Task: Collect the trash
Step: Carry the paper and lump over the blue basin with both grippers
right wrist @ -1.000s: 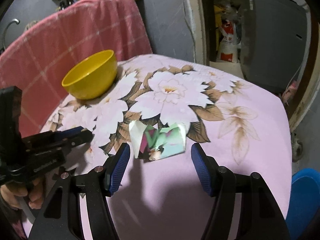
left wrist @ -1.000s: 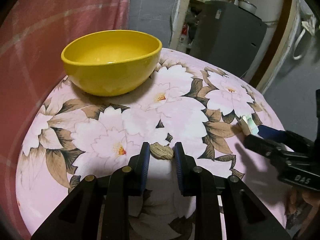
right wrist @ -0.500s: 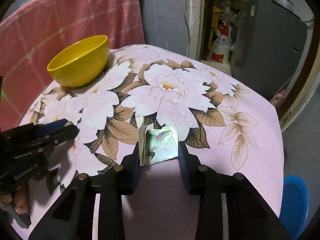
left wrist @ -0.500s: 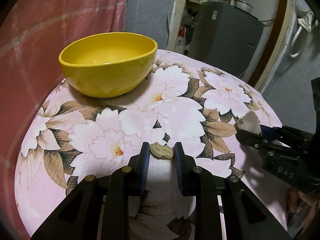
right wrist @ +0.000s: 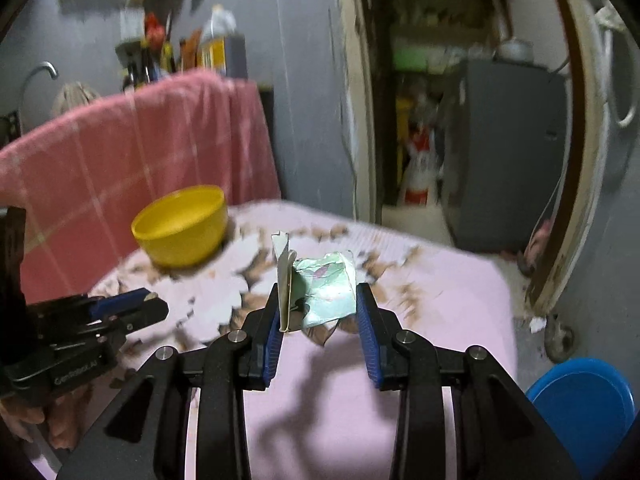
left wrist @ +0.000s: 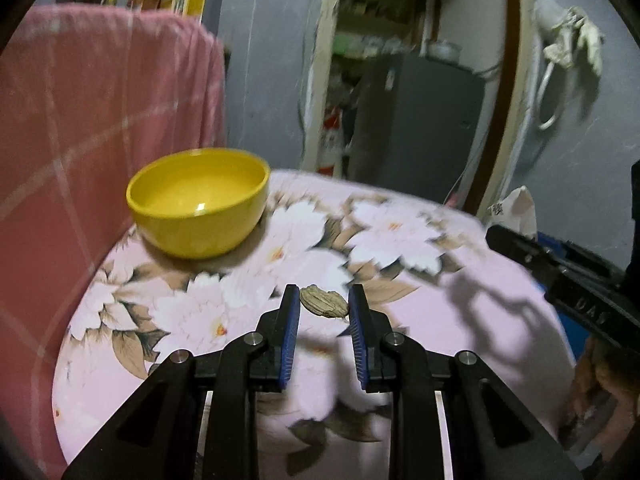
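My left gripper (left wrist: 324, 304) is shut on a brown nut shell (left wrist: 323, 306), held clear above the pink flowered tablecloth (left wrist: 460, 312). A crumpled green-and-white wrapper (right wrist: 320, 290) sits squeezed between the blue pads of my right gripper (right wrist: 318, 304), which is shut on it and lifted off the cloth. The yellow bowl (left wrist: 198, 202) stands at the table's far left, beyond both grippers. In the left wrist view the right gripper (left wrist: 496, 234) shows at the right edge with the wrapper (left wrist: 518, 210). In the right wrist view the left gripper (right wrist: 150, 304) shows at the left.
A pink checked cloth (left wrist: 92, 120) hangs behind the table on the left. A blue bin (right wrist: 580, 404) stands on the floor to the right of the table. A dark grey cabinet (left wrist: 416, 128) and a doorway lie beyond the far edge.
My right gripper closed on the wrapper. Both grippers then rose and tilted up with their pieces of trash, so the table sits lower in both views.
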`<state>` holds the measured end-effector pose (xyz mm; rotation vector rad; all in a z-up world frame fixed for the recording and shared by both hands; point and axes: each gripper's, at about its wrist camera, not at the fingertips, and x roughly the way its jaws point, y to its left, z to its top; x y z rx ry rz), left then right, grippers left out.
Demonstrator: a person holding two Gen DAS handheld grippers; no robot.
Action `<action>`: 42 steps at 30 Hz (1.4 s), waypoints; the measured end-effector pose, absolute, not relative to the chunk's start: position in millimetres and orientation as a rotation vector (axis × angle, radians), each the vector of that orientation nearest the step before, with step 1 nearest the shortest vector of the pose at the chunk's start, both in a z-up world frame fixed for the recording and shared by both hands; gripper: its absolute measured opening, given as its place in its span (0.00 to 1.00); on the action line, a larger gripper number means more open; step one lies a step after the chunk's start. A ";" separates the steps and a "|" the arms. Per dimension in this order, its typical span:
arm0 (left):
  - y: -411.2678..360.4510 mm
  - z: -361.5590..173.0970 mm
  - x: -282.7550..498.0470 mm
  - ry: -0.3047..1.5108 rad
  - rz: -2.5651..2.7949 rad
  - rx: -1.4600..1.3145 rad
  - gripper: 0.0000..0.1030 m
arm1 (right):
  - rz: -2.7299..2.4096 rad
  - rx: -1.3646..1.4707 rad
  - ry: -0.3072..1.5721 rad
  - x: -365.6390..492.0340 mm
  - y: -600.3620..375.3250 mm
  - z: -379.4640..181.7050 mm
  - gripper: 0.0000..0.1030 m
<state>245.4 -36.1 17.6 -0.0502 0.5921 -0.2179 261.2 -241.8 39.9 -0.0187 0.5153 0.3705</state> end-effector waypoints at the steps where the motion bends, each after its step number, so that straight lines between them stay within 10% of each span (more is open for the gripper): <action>1: -38.5 22.8 240.0 0.566 -0.229 -0.055 0.20 | 0.363 -0.020 0.491 256.0 -243.9 42.6 0.31; 19: -123.7 100.2 191.2 0.269 -0.437 -0.074 0.20 | 0.173 0.008 0.194 177.0 -312.3 96.4 0.31; 42: -278.4 87.3 191.8 0.351 -0.709 -0.011 0.20 | -0.176 0.103 0.256 133.9 -448.5 84.0 0.31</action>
